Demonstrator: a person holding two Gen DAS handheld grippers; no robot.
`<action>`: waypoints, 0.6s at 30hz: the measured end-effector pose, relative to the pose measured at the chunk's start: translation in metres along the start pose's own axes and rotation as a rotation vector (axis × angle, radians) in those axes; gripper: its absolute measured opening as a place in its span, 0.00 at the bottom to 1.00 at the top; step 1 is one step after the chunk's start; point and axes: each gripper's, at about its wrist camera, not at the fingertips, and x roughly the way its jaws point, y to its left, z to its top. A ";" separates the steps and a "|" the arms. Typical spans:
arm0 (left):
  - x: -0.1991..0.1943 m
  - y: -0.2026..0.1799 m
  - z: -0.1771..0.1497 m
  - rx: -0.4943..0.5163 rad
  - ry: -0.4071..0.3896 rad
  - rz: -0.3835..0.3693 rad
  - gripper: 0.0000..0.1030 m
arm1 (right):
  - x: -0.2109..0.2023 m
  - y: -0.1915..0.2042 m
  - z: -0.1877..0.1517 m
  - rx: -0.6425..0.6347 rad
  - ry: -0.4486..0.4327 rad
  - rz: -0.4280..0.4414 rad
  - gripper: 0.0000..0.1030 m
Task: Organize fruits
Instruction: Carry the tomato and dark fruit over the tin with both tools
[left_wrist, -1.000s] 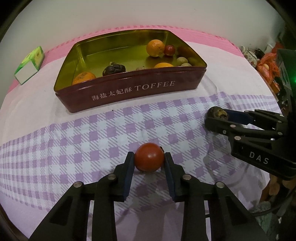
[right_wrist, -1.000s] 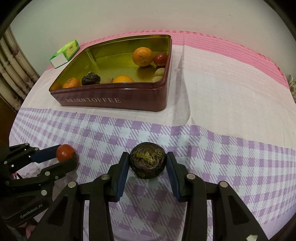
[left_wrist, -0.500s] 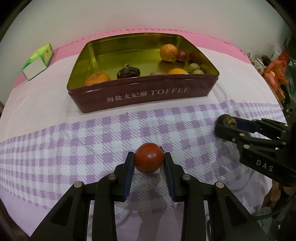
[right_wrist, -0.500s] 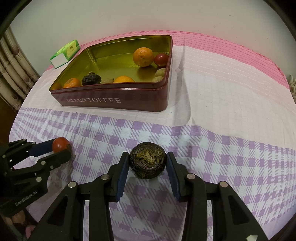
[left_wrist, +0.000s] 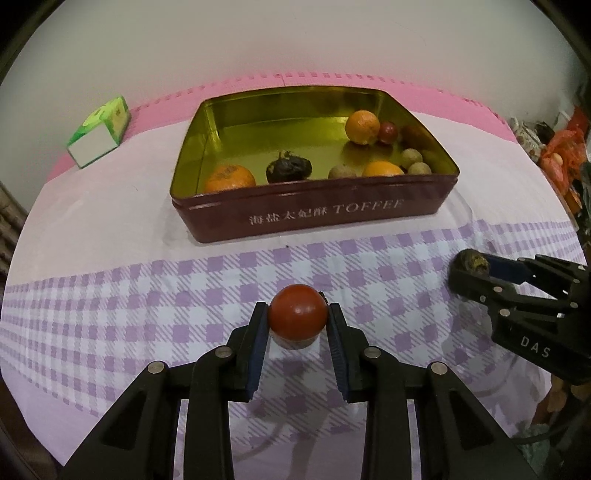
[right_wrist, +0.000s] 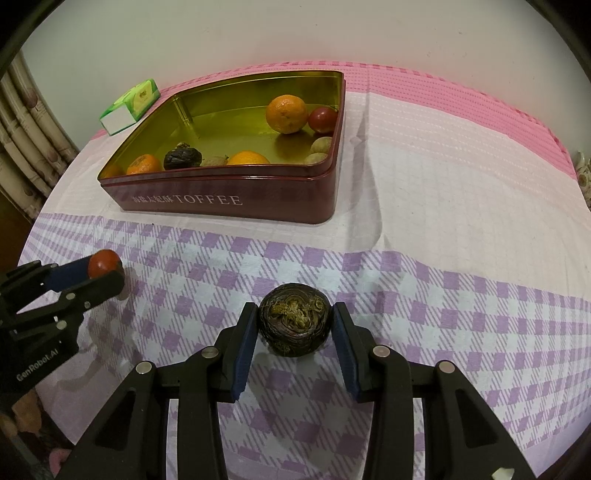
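Two tongs pinching: left (left_wrist: 297, 320) red fruit (left_wrist: 297, 316) | right (right_wrist: 294, 325) dark fruit (right_wrist: 294, 324) | toffee tin (right_wrist: 229, 199) ahead

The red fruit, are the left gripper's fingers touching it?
Touching. In the left wrist view both pads of the left gripper press the sides of the red fruit, with no gap showing.

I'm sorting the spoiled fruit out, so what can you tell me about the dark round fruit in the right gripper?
The dark round fruit is brownish-black with a wrinkled skin and yellow-green mottled patches on the side facing the camera. It looks shrivelled, possibly spoiled. It sits clamped between the blue pads of the right gripper, above the purple-checked cloth, in front of the toffee tin. Whether it touches the cloth cannot be told. The left wrist view shows it at the fingertips too.
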 end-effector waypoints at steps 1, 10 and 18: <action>-0.001 0.001 0.000 -0.001 -0.003 0.002 0.32 | 0.000 0.000 0.001 0.001 -0.001 0.000 0.37; -0.004 0.003 0.005 -0.007 -0.024 0.018 0.32 | 0.001 -0.001 0.000 0.000 -0.004 0.001 0.37; -0.012 0.008 0.020 -0.016 -0.066 0.023 0.32 | 0.000 0.000 0.000 0.000 -0.004 0.001 0.37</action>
